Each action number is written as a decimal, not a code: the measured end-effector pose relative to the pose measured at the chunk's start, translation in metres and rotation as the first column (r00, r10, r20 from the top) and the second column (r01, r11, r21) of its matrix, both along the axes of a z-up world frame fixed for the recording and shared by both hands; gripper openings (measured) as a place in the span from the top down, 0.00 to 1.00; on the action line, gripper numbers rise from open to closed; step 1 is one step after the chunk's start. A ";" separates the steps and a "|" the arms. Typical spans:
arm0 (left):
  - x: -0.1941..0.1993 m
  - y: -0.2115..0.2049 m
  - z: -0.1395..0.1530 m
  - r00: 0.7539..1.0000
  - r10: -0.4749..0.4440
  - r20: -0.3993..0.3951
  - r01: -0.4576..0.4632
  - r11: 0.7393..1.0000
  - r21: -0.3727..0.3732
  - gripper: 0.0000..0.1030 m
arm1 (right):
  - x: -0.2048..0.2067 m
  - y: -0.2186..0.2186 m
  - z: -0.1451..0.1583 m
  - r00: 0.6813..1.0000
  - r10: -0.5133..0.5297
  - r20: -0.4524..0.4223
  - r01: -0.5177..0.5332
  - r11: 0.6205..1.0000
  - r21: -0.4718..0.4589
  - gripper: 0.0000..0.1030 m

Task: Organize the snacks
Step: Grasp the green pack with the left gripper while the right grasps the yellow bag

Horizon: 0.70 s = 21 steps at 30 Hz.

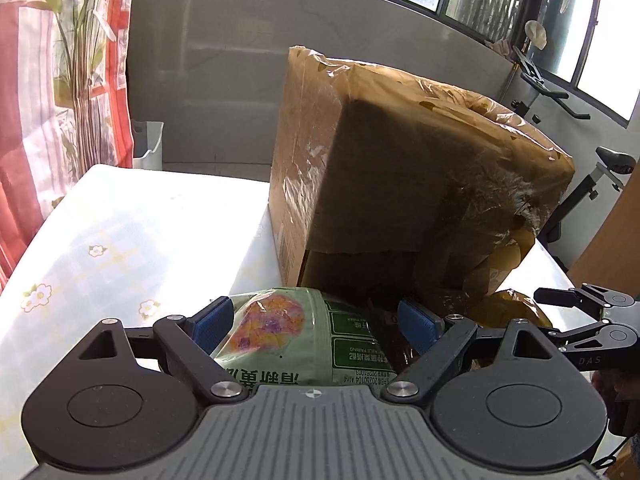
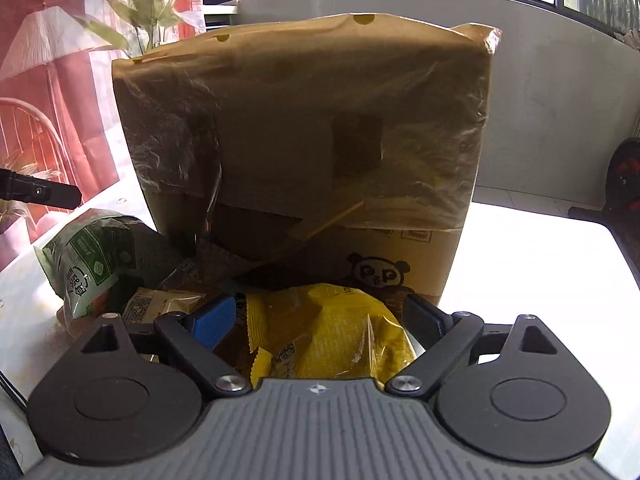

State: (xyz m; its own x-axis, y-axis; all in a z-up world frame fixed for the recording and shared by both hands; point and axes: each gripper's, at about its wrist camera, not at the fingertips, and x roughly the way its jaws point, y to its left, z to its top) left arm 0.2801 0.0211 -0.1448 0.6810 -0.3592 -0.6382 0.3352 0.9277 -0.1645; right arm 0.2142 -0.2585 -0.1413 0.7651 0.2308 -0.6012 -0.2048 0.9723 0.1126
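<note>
A large cardboard box [image 1: 400, 168] wrapped in brown tape stands on the white table [image 1: 120, 232]; it also fills the right wrist view [image 2: 304, 128]. My left gripper [image 1: 316, 324] is wide open around a green snack bag [image 1: 296, 336] lying in front of the box; I cannot tell whether the blue pads [image 1: 212, 324] press on it. The same green bag shows at the left in the right wrist view [image 2: 88, 256]. My right gripper [image 2: 320, 320] is open around a yellow snack bag [image 2: 336, 332]. A smaller tan packet [image 2: 160, 304] lies between the bags.
A floral curtain [image 1: 52, 100] hangs at the left. A white bin [image 1: 148, 144] stands behind the table. An exercise bike [image 1: 592, 184] is at the right. The right gripper's linkage [image 1: 592, 316] shows at the left view's right edge.
</note>
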 end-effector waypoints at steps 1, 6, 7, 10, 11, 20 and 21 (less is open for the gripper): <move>0.001 -0.004 -0.004 1.000 -0.021 -0.004 0.021 0.999 0.028 0.12 | -0.001 0.001 -0.003 1.000 -0.003 -0.009 0.003 1.000 -0.014 0.11; -0.004 -0.024 -0.022 0.998 -0.059 0.033 0.051 0.975 0.218 0.09 | -0.008 0.008 -0.013 1.000 -0.004 -0.017 0.002 0.994 -0.108 0.10; -0.004 -0.025 -0.024 0.998 -0.058 0.035 0.049 0.973 0.227 0.07 | -0.009 0.009 -0.014 1.000 -0.004 -0.016 0.002 0.993 -0.118 0.10; 0.001 -0.021 -0.027 0.999 -0.025 0.021 0.019 0.973 0.231 0.03 | -0.009 0.007 -0.014 0.999 -0.026 -0.024 0.023 0.993 -0.117 0.10; 0.002 -0.018 -0.029 1.000 -0.014 0.012 0.011 0.975 0.221 0.02 | -0.008 0.006 -0.014 0.999 -0.044 -0.031 0.040 0.993 -0.107 0.10; 0.006 -0.006 -0.038 0.999 0.040 -0.036 -0.033 0.984 0.178 0.01 | -0.014 0.015 -0.013 0.997 -0.077 -0.007 0.076 0.989 -0.127 0.26; 0.004 -0.006 -0.037 0.999 0.036 -0.032 -0.029 0.983 0.181 0.02 | -0.014 0.016 -0.013 0.997 -0.077 -0.003 0.076 0.988 -0.133 0.27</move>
